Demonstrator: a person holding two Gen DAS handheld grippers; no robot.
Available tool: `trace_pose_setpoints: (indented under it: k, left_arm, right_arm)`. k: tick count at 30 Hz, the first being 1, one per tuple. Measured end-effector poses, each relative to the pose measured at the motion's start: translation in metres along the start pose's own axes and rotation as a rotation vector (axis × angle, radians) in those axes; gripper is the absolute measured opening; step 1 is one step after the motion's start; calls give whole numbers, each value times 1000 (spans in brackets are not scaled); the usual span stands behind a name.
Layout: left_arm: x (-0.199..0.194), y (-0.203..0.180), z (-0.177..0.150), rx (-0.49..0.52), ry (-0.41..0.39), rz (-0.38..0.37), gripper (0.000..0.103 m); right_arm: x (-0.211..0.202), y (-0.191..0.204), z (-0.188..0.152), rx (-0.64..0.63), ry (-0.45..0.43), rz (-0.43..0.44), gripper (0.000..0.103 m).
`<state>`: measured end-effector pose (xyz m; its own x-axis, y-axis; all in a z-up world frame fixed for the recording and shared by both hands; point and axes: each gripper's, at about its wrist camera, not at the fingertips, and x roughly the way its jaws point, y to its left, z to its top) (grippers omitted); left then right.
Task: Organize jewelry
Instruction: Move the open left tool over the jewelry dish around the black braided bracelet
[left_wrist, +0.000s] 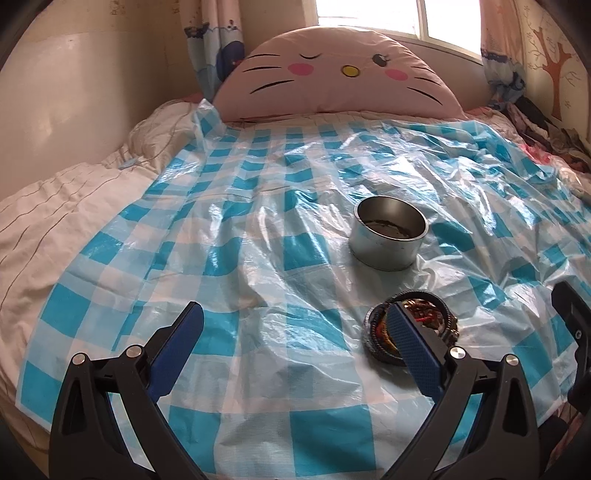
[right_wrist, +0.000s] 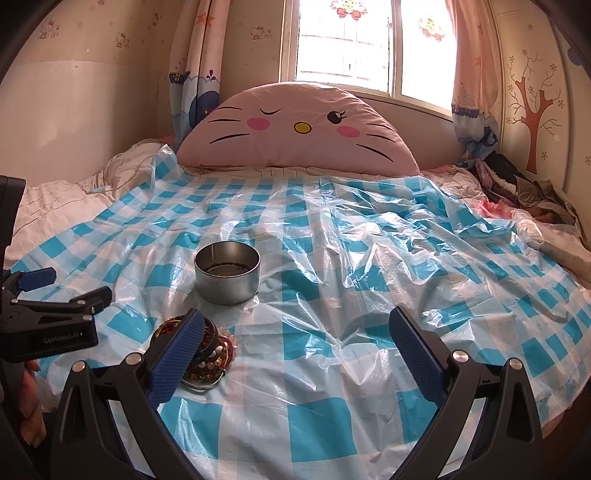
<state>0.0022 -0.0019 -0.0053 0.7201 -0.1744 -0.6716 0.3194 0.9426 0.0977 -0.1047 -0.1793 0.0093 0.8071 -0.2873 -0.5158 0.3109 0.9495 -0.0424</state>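
Note:
A pile of beaded bracelets lies on the blue-and-white checked plastic sheet, partly hidden behind my left gripper's right finger. In the right wrist view the pile sits beside my right gripper's left finger. A round metal tin, open at the top, stands just beyond the pile; it also shows in the right wrist view. My left gripper is open and empty, to the left of the pile. My right gripper is open and empty, to the right of the pile.
The sheet covers a bed with a white quilt at the left. A large pink cat-face cushion leans at the head under the window. Crumpled clothes lie at the far right by the wall.

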Motion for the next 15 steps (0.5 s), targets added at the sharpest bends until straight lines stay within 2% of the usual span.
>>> trace_pose_setpoints:
  k: [3,9,15]
  left_arm:
    - [4,-17,0,90,27,-109,96]
    - [13,-46,-2,208,89,-260,96]
    - [31,-62,1,254,158,-330,96]
  right_arm:
    - [-1,-9,0,53,-11,14,96]
    - [1,-26,-1,146,-9,49,96]
    - [1,-28,-2,149,-13,62,96]
